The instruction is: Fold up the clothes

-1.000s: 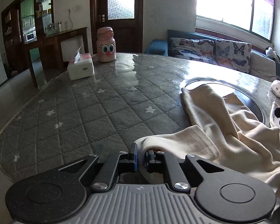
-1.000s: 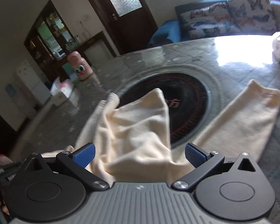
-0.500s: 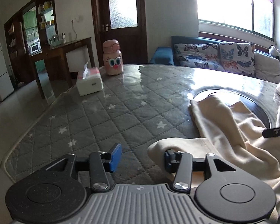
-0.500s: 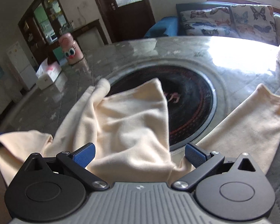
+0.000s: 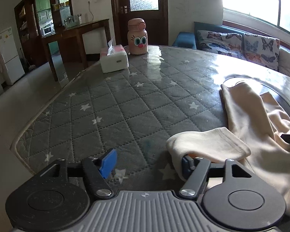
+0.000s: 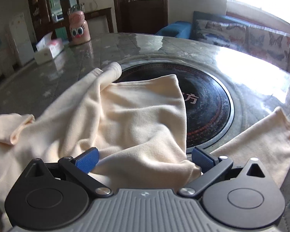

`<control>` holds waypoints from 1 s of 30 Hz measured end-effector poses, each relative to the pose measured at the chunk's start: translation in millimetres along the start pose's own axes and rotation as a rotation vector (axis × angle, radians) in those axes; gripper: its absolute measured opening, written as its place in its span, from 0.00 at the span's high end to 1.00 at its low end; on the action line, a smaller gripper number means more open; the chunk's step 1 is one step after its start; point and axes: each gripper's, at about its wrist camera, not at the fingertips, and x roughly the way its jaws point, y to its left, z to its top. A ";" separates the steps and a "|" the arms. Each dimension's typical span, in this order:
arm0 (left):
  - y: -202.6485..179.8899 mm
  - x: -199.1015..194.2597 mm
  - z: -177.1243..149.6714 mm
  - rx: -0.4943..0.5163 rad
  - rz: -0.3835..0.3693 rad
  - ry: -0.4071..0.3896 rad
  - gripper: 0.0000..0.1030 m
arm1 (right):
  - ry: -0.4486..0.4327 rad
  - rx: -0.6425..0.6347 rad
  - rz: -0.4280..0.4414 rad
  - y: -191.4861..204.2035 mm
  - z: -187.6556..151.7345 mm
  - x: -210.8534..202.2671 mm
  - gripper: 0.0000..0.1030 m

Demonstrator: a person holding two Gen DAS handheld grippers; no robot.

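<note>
Grey quilted table cover (image 5: 114, 104) with white stars, under a glossy sheet, spread ahead of the left fingers. Far beyond them, a white tissue box (image 5: 114, 60) and just beside it a pink cartoon-eyed bottle (image 5: 137, 38). Behind, a dark wooden door (image 5: 143, 9), a butterfly-print sofa (image 5: 241, 44) under a bright window, a white fridge (image 5: 7, 56) far left. Dark round inset plate (image 6: 206, 100) in the table, ahead of the right fingers.

Left gripper (image 5: 147, 164) low over the table, fingers spread wide, gripping nothing; a sleeve cuff of the cream garment (image 5: 247, 121) draped over the right finger, bare cover by the left one. Right gripper (image 6: 144, 157) low over the cream garment (image 6: 129, 116), fingers wide apart, a rumpled fold lying between them, not pinched. Garment spread from the inset plate back under both fingers, one sleeve (image 6: 261, 133) stretched out beyond the right finger.
</note>
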 end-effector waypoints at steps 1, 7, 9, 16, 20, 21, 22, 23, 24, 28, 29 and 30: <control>1.3 -0.8 -0.8 0.003 0.000 0.001 0.25 | -0.003 -0.003 -0.008 1.5 -0.8 0.4 0.00; 10.1 -1.5 -2.3 0.011 0.008 0.020 0.12 | -0.014 -0.012 -0.018 3.3 -2.9 0.7 0.00; 11.9 -1.3 -2.9 0.012 0.019 0.030 0.09 | -0.021 -0.017 -0.016 2.4 -4.1 -0.2 0.00; 26.9 -1.1 -5.9 -0.042 0.049 0.064 0.05 | -0.042 -0.025 0.007 -1.5 -6.5 -3.0 0.00; 37.2 3.4 -9.2 -0.088 0.078 0.101 0.04 | -0.039 -0.031 0.010 -2.5 -5.7 -3.1 0.00; 40.4 4.0 -9.9 -0.110 0.075 0.107 0.04 | -0.038 -0.032 0.009 -2.6 -5.6 -3.1 0.00; 43.7 4.6 -10.6 -0.132 0.073 0.112 0.04 | -0.038 -0.032 0.008 -2.5 -5.6 -2.8 0.00; 47.3 4.9 -10.9 -0.151 0.074 0.114 0.04 | -0.038 -0.032 0.006 -2.0 -5.5 -2.4 0.00; 50.6 4.8 -11.0 -0.163 0.085 0.114 0.04 | -0.038 -0.032 0.006 -1.6 -5.5 -2.3 0.00; 63.1 5.6 -12.4 -0.210 0.123 0.120 0.03 | -0.039 -0.031 0.006 -1.0 -4.9 -1.3 0.00; 65.1 6.0 -13.9 -0.219 0.124 0.125 0.03 | -0.039 -0.030 0.005 -0.5 -4.8 -1.0 0.00; 67.5 6.7 -15.3 -0.231 0.129 0.129 0.03 | -0.040 -0.029 0.003 -0.1 -4.8 -0.7 0.00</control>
